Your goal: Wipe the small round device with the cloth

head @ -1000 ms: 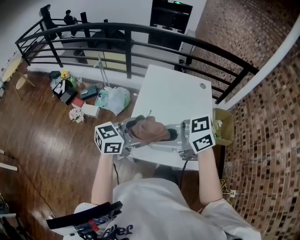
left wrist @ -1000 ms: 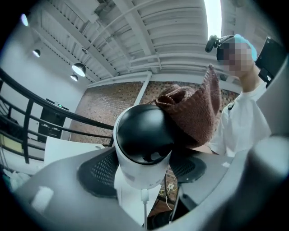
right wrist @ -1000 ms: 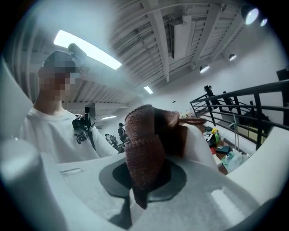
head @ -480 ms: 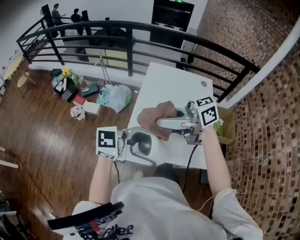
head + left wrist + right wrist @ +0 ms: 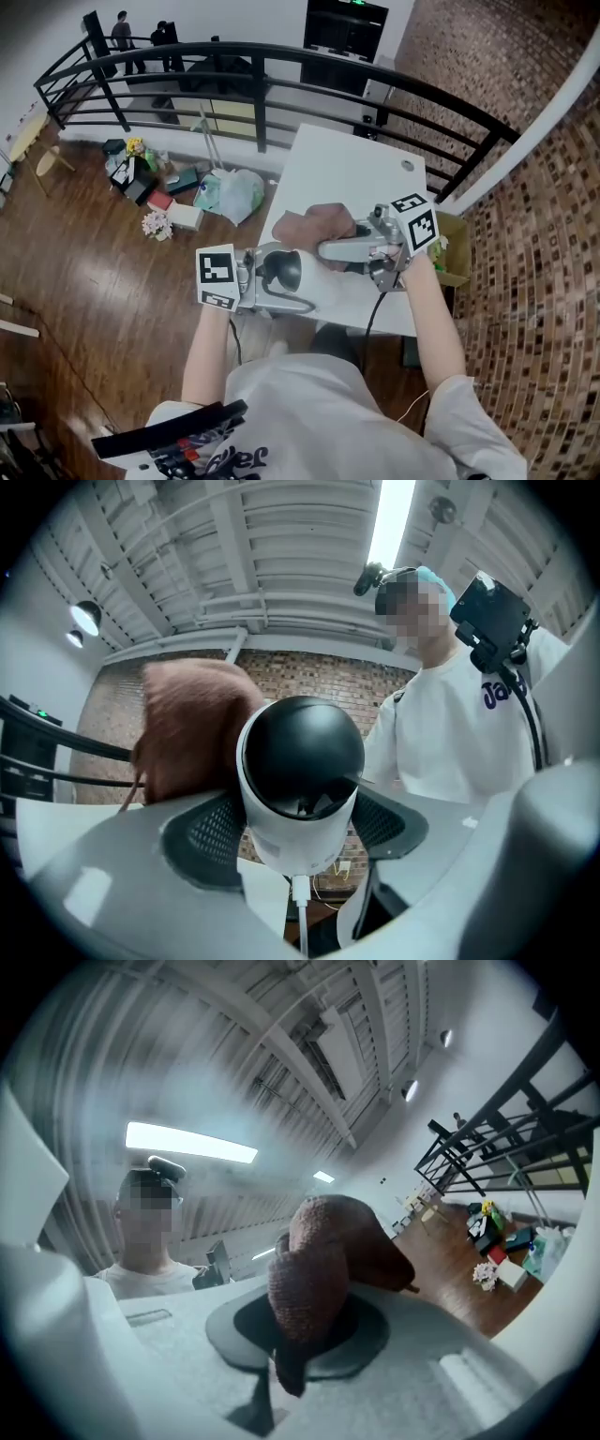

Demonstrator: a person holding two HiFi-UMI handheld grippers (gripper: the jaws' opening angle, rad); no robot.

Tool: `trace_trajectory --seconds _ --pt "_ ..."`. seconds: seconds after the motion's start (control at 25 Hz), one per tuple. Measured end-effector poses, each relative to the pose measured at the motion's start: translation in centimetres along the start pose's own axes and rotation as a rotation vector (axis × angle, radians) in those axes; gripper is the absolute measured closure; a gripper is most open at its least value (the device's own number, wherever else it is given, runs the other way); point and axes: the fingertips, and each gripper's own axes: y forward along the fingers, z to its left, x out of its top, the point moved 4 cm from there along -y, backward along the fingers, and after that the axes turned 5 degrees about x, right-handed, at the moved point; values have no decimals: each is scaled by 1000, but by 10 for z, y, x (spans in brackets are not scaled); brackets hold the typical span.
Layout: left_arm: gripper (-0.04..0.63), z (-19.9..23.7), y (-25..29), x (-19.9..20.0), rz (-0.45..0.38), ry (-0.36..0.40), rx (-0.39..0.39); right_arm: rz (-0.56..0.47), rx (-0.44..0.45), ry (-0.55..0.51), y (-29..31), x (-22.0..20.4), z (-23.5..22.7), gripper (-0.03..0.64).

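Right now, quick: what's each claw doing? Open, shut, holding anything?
Left claw: closed on the small round device.
Right claw: closed on the cloth.

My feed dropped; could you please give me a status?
Left gripper shut on round black-and-white device. Right gripper shut on brown knitted cloth, beside device. Nothing in the way.

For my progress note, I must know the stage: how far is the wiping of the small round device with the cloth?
Done: the left gripper grips the round device and the right gripper grips the brown cloth, both held off the white table. In hand: the cloth is close beside the device; contact is unclear. Left: probably wiping; how much is clean is not visible.
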Motion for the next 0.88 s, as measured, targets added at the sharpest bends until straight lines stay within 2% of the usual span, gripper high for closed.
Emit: trace_trajectory --seconds 0.2,0.36,0.48,0.52,0.6,0.72,0.8,0.88 --pt "218 26 -3 1 -41 -38 133 59 -62 -102 3 -4 26 594" --pt "218 47 -5 2 -69 -78 248 206 -148 -155 21 -24 30 594" --pt "218 54 -12 -2 -44 -83 296 286 -215 -153 33 -37 22 594" --pt "218 55 -14 -3 -46 -87 294 272 -228 -153 32 -34 22 594" --pt "218 50 -19 -3 -65 -84 248 170 -246 -165 20 -17 25 594" --pt "218 27 -21 1 -63 -26 114 -5 -324 -158 -18 18 16 594" --pt "218 12 -14 8 -46 14 30 -30 -348 -120 -37 23 3 594" --pt "218 6 -4 13 -30 34 -15 -19 -318 -61 -38 15 -10 594"
